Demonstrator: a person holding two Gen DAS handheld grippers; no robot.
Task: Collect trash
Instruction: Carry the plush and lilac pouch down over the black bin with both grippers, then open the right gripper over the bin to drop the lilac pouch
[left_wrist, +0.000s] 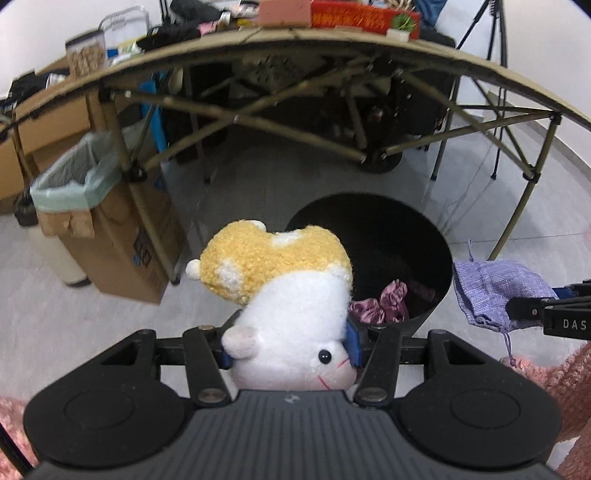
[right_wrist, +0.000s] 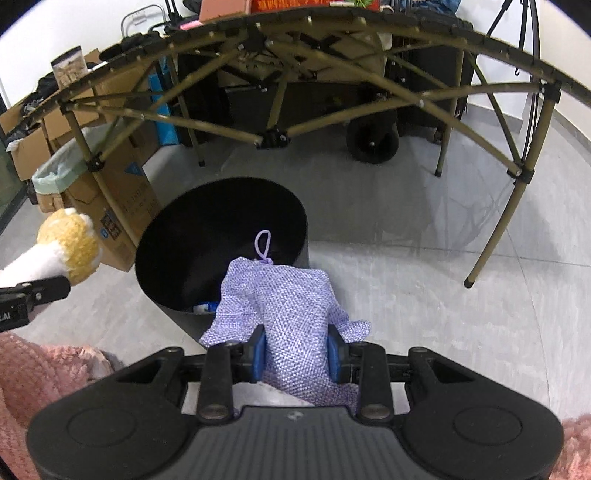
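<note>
Left wrist view had the left gripper (left_wrist: 290, 354) closest in, its blue pads clamped on the head of a plush toy (left_wrist: 288, 302), the yellow-and-white body sticking out toward the black bin (left_wrist: 436, 258). Held that way, I'd say, so it could drop straight in once the jaws let go. Just beyond the toy, inside the bin, lay a crumpled pink cloth (left_wrist: 380, 304). Right of the bin, the right gripper (right_wrist: 295, 354) squeezed a purple woven pouch (right_wrist: 284, 317) by its lower end, the drawstring loop (right_wrist: 263, 245) pointing over the bin's near rim. Both items hung just short of the bin's mouth, neither inside yet. Left of the bin stood a cardboard box (left_wrist: 122, 243) with a pale green liner (left_wrist: 70, 177). Behind the bin rose a folding table (right_wrist: 332, 85), clutter stacked on top.
</note>
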